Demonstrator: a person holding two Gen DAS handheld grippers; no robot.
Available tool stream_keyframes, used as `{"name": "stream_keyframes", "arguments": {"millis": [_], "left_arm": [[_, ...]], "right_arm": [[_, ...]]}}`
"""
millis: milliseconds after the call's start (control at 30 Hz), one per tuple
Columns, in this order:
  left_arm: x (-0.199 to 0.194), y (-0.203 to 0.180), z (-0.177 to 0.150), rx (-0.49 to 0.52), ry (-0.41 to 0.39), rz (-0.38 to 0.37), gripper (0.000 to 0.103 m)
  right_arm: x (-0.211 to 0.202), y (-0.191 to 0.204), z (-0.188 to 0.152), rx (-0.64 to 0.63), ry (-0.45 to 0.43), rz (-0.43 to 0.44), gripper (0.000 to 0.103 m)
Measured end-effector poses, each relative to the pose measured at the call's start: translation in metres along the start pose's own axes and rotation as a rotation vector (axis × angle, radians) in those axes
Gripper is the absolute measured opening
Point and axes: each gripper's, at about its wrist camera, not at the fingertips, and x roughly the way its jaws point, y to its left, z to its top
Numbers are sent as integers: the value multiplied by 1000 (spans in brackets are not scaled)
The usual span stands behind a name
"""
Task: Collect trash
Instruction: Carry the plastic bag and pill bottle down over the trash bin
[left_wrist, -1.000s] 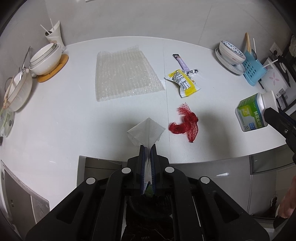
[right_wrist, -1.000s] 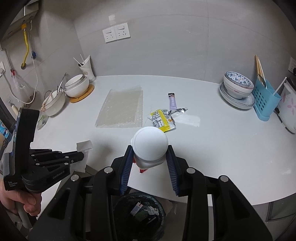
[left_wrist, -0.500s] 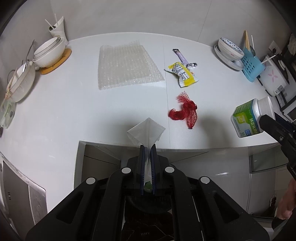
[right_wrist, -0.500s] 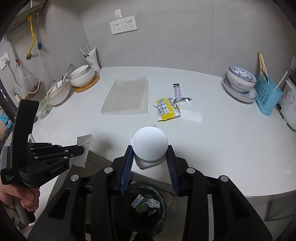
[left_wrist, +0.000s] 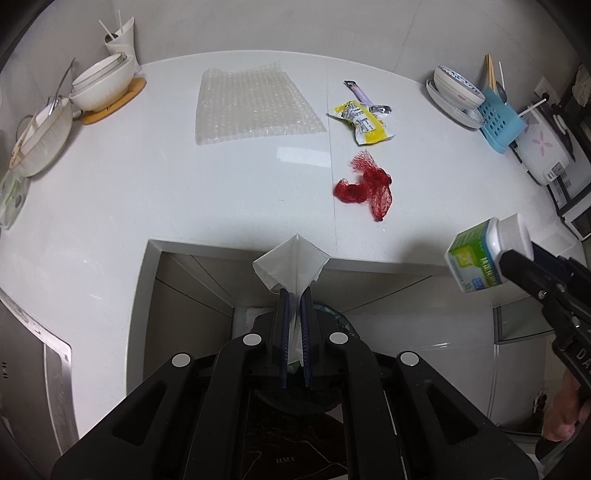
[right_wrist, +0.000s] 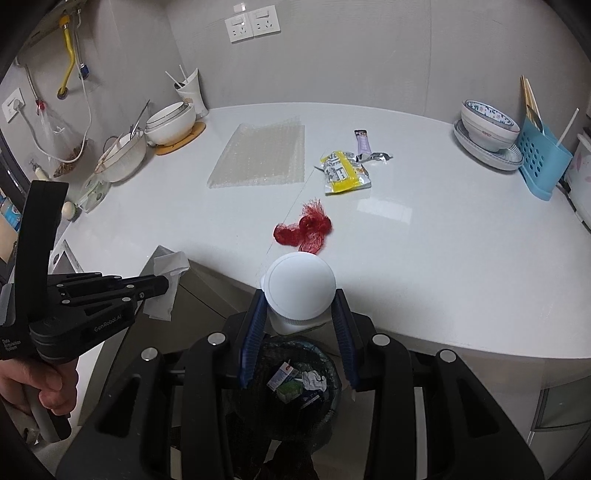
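below the right hand-held gripper (right_wrist: 298, 325) pinching the bottle (right_wrist: 300, 291), the bin (right_wrist: 295, 373) shows only partly.

The white counter (right_wrist: 424, 258) carries bubble wrap (right_wrist: 262, 155), a yellow wrapper (right_wrist: 343, 171), red netting (right_wrist: 304, 229) and stacked bowls (right_wrist: 170, 123).

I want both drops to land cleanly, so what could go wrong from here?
The tissue pinched in the left gripper is light and hangs near the bin's edge, so it may drift past the rim. The bottle in the right gripper hangs cap-up by the rim; it could clip it and bounce out.
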Motion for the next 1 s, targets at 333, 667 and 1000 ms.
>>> {"name": "stream_keyframes", "arguments": {"millis": [333, 667, 1000], "left_arm": [[17, 1, -27, -3, 20, -8, 5], [42, 13, -54, -19, 17, -5, 5], [65, 19, -67, -13, 33, 26, 5]], "right_arm": [[17, 0, -32, 6, 43, -4, 35], [41, 2, -59, -4, 100, -6, 35], [65, 5, -74, -27, 151, -17, 35]]}}
